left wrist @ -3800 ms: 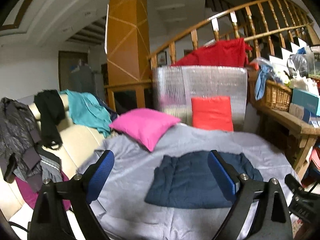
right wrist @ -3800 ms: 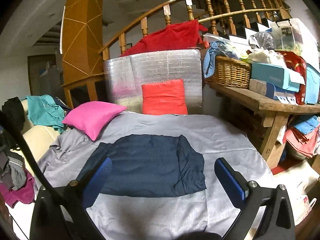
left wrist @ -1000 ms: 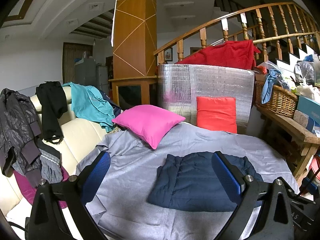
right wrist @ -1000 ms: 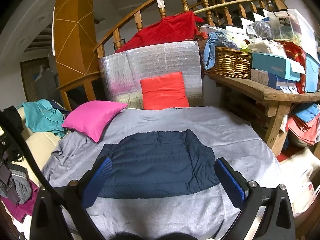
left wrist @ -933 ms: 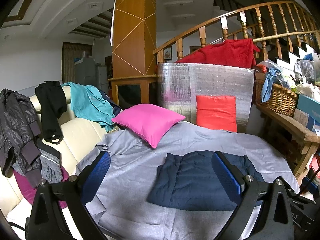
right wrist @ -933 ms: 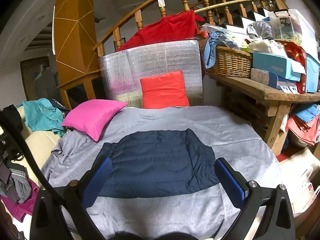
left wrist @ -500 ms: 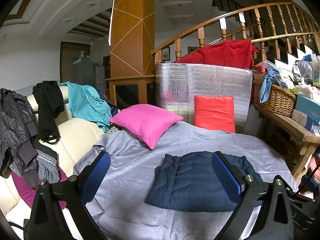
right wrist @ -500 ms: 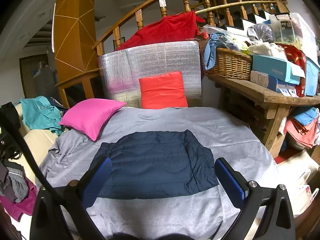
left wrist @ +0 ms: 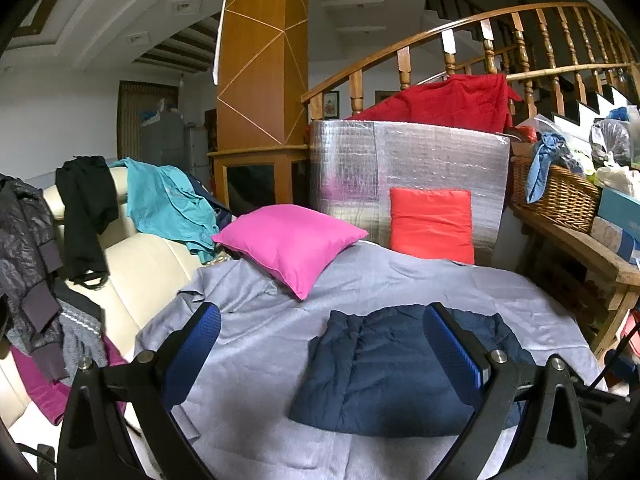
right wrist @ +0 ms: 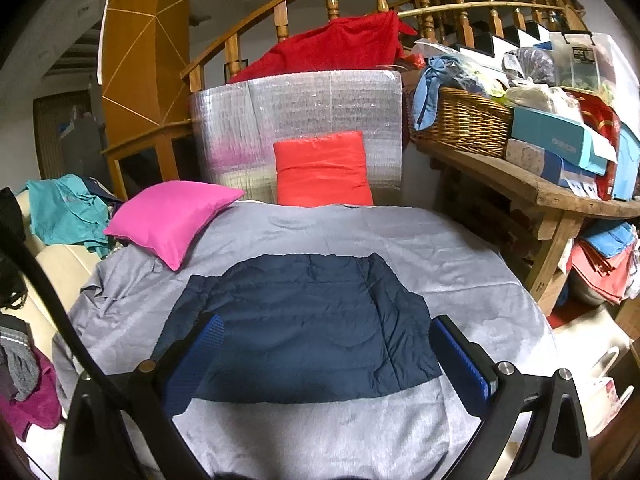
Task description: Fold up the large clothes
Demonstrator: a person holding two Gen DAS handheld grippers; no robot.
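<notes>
A navy quilted jacket (right wrist: pixel 304 328) lies folded into a flat rectangle on the grey sheet (right wrist: pixel 320 224) that covers the work surface. The left wrist view shows the same jacket (left wrist: pixel 384 376) lower right of centre. My left gripper (left wrist: pixel 320 340) hovers open above the sheet, its blue pads (left wrist: pixel 196 348) wide apart and empty. Just as wide open, my right gripper (right wrist: pixel 326 344) hangs over the jacket's near edge and touches nothing.
A pink cushion (right wrist: pixel 172 216) and a red cushion (right wrist: pixel 322 170) rest at the sheet's far end against a silver foil panel (right wrist: pixel 304 112). Clothes hang over a cream sofa (left wrist: pixel 132 264) on the left. A cluttered wooden bench (right wrist: pixel 532 184) stands right.
Both grippers stayed open and empty. The cameras drifted only a little; the right one tilted slightly down and back. The jacket has not moved.
</notes>
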